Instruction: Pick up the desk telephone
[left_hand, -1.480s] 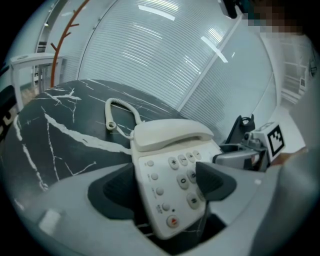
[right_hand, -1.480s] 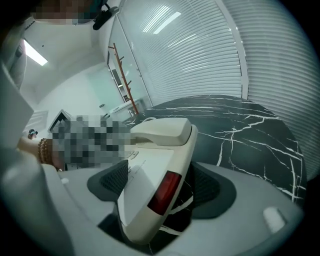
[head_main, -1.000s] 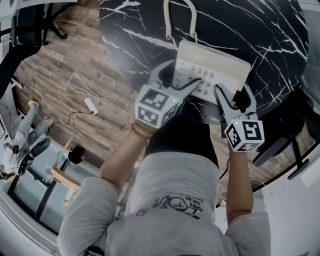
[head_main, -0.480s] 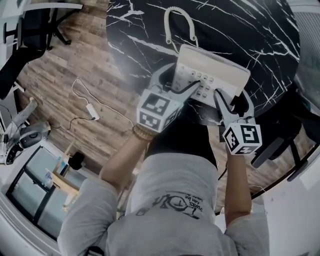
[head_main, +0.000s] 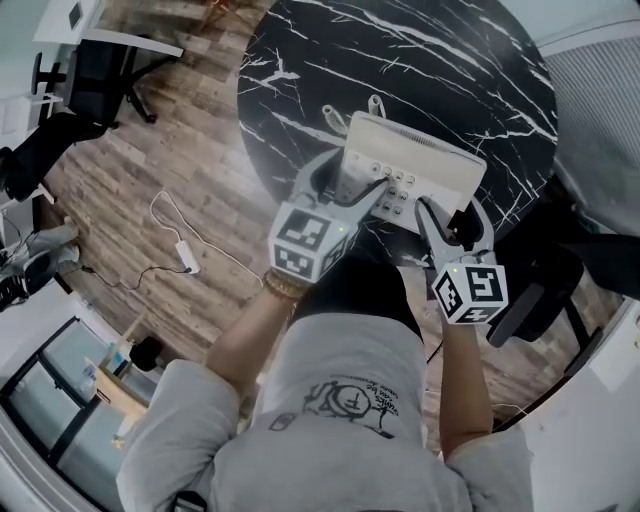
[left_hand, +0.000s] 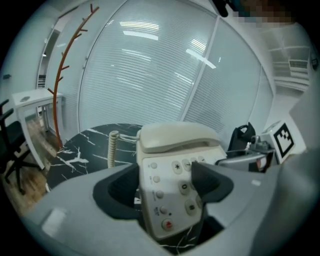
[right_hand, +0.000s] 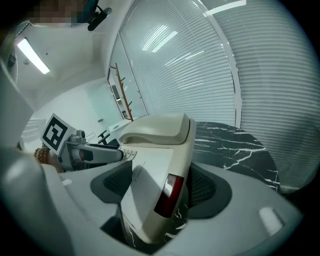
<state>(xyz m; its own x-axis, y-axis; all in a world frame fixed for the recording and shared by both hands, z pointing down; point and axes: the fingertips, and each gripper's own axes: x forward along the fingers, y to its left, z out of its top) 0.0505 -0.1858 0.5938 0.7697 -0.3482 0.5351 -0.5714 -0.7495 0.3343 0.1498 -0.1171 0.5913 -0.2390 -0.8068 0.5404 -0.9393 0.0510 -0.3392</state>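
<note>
Telephone first: the desk telephone (head_main: 415, 165) is hanging between your two claws over the near edge of the worktop (head_main: 450, 60). Veined black stone is showing under its base in both gripper views, so I judge it is clear of the surface rather than resting on it.

Your left claw (head_main: 360, 178) is standing wide and clamping the keypad end. One jaw is pressing the left flank and the other is lying across the keys. Its jaws have just been closing, with the telephone between them. Your right claw (head_main: 452, 212) is also gaping wide and gripping the right-hand end, with one pad on the plain top panel and one against the side wall.

For this lift, be raising both claws together and holding them level with each other, so the body is not twisting between two grips. The jaw sitting on the keys looks like the weaker hold, so avoid jerking. Be watching the handset (left_hand: 177, 137), which is only lying in its cradle and could slide if you are tipping the far end down.

The telephone is cream plastic and wedge-shaped, with round keys, a red key (left_hand: 167, 225) nearest you and a dark red window (right_hand: 167, 195) in its side. The coiled cord (left_hand: 112, 147) is trailing down toward the stone.
</note>
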